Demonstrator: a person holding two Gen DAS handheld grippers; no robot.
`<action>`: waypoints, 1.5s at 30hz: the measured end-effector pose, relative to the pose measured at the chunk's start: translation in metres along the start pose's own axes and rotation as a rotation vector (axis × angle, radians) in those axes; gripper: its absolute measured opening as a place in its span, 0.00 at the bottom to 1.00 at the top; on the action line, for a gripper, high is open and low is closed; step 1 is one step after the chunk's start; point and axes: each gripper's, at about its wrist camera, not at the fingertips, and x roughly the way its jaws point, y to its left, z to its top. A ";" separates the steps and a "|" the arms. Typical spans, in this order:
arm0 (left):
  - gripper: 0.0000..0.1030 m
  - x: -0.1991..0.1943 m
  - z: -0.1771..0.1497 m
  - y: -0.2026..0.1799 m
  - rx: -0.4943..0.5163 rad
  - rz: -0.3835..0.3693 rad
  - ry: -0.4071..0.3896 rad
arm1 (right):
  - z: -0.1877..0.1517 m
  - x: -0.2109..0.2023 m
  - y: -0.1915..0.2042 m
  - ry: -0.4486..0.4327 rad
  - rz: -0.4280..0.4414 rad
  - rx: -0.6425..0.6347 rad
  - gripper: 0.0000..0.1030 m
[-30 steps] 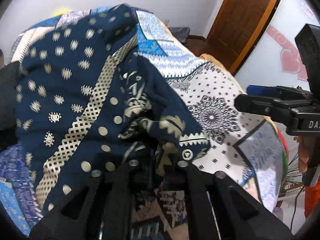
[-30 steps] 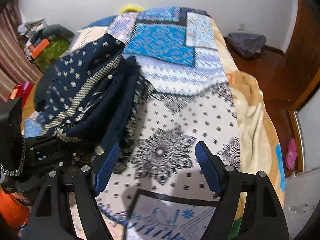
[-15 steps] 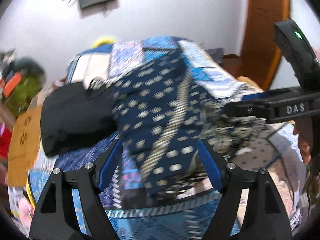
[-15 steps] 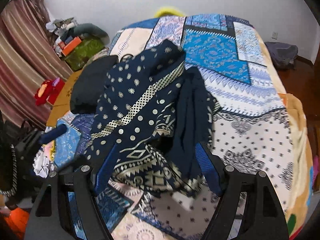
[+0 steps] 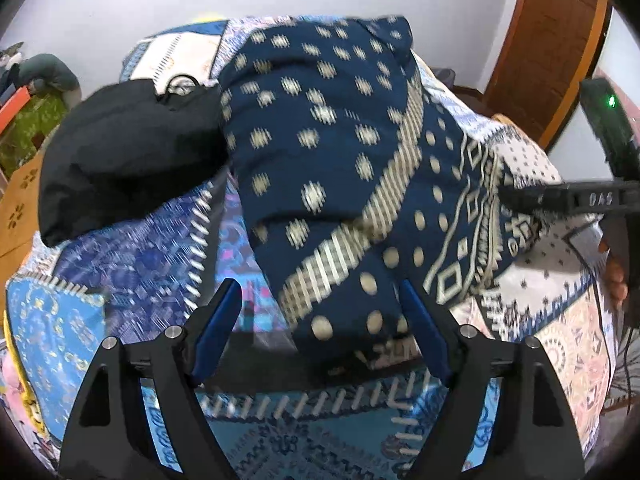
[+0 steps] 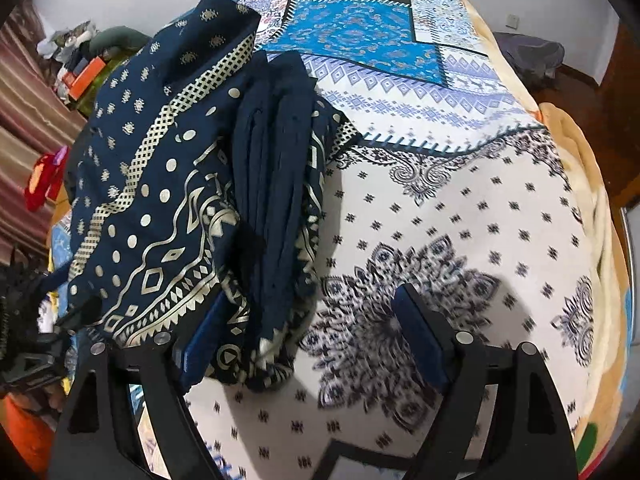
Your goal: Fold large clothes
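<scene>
A navy garment with cream dots and bands [image 5: 340, 184] lies bunched on the patterned bedspread [image 5: 120, 264]; it also shows in the right wrist view [image 6: 172, 184], its plain navy folds to the right. My left gripper [image 5: 320, 328] is open, its blue pads just short of the garment's near edge. My right gripper [image 6: 308, 340] is open, its left pad at the garment's near corner, its right pad over the white bedspread [image 6: 480, 208]. The right gripper's fingers [image 5: 560, 200] also show in the left wrist view, lying over the garment's right edge.
A black garment [image 5: 128, 152] lies on the bed left of the navy one. A wooden door [image 5: 552, 40] stands at the right, curtains [image 6: 24, 120] and clutter at the left. A grey bag [image 6: 532, 52] lies on the floor beyond the bed.
One second ago my left gripper was shut on the navy garment; it has let go, opened and drawn back. My right gripper has moved in close to the garment's near right corner.
</scene>
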 end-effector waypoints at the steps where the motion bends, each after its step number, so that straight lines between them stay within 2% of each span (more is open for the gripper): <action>1: 0.79 0.001 -0.004 -0.001 0.009 0.011 0.003 | -0.002 -0.003 0.002 -0.004 -0.011 -0.008 0.77; 10: 0.79 -0.039 -0.012 0.008 0.013 0.084 -0.045 | -0.020 -0.041 0.033 -0.059 -0.060 -0.077 0.79; 16: 0.79 -0.072 0.007 0.032 -0.057 0.115 -0.128 | -0.012 -0.068 0.055 -0.120 -0.012 -0.121 0.79; 21: 0.79 -0.069 0.036 0.055 -0.137 0.111 -0.142 | 0.020 -0.055 0.071 -0.157 0.074 -0.156 0.79; 25: 0.79 -0.040 0.053 0.069 -0.222 0.002 -0.082 | 0.039 -0.028 0.078 -0.119 0.117 -0.155 0.79; 27: 0.79 -0.025 0.057 0.071 -0.248 -0.066 -0.044 | 0.046 -0.009 0.074 -0.079 0.098 -0.133 0.79; 30: 0.79 0.002 0.061 0.077 -0.299 -0.176 0.027 | 0.051 0.016 0.058 -0.016 0.082 -0.101 0.79; 32: 0.79 0.017 0.063 0.084 -0.348 -0.264 0.056 | 0.053 0.029 0.040 0.024 0.113 -0.069 0.79; 33: 0.81 0.023 0.065 0.087 -0.374 -0.302 0.069 | 0.055 0.032 0.032 0.039 0.139 -0.052 0.82; 35: 0.83 0.035 0.069 0.092 -0.410 -0.355 0.095 | 0.057 0.037 0.017 0.060 0.149 -0.016 0.96; 39: 0.91 0.058 0.073 0.092 -0.440 -0.417 0.139 | 0.061 0.054 -0.005 0.131 0.259 0.061 0.96; 42: 0.92 0.071 0.077 0.093 -0.474 -0.462 0.148 | 0.066 0.061 -0.001 0.133 0.277 0.053 0.96; 45: 0.92 0.073 0.081 0.091 -0.472 -0.461 0.139 | 0.071 0.067 0.005 0.130 0.309 0.054 0.97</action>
